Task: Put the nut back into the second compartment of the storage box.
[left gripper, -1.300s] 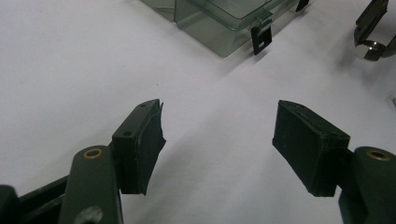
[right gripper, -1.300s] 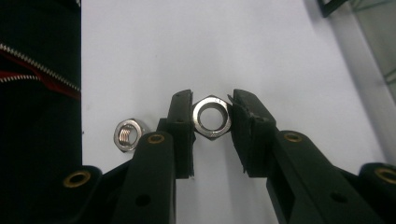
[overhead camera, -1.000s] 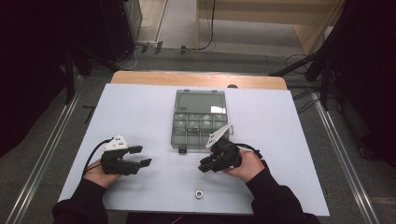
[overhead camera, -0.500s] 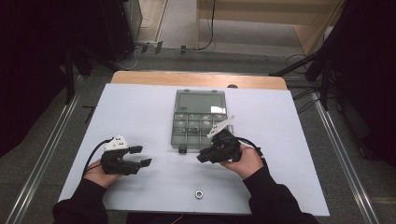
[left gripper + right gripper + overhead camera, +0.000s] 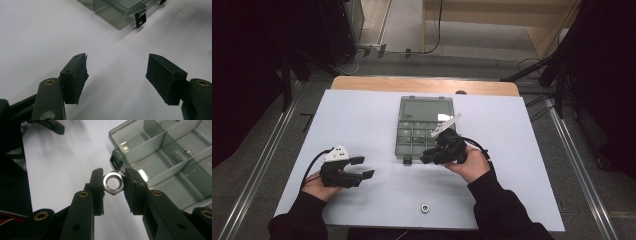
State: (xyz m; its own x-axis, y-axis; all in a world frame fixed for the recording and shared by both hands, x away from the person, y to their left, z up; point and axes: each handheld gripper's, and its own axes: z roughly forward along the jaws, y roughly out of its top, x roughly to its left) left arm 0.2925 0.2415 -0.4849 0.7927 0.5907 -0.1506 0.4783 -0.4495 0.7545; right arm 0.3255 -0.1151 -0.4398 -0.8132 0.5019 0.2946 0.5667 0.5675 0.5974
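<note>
A shiny steel hex nut (image 5: 114,183) is clamped between the pads of my right gripper (image 5: 114,182), held above the white table just short of the clear compartment box (image 5: 165,157). From above, that right gripper (image 5: 428,159) hovers at the box's near edge (image 5: 424,150), beside its black latch (image 5: 407,160). At the near left, my left gripper (image 5: 364,167) rests on the table with its jaws wide apart; nothing lies between its pads (image 5: 77,75). A second nut (image 5: 425,207) lies loose near the table's front edge.
The box (image 5: 120,12) has several divided compartments and an opened lid lying flat behind it. The white tabletop (image 5: 362,125) ends at a wooden strip at the back. Dark equipment and cables stand on the floor beyond.
My right gripper has risen and moved away from me toward the box's near edge, carrying the nut. The left gripper has stayed put.
</note>
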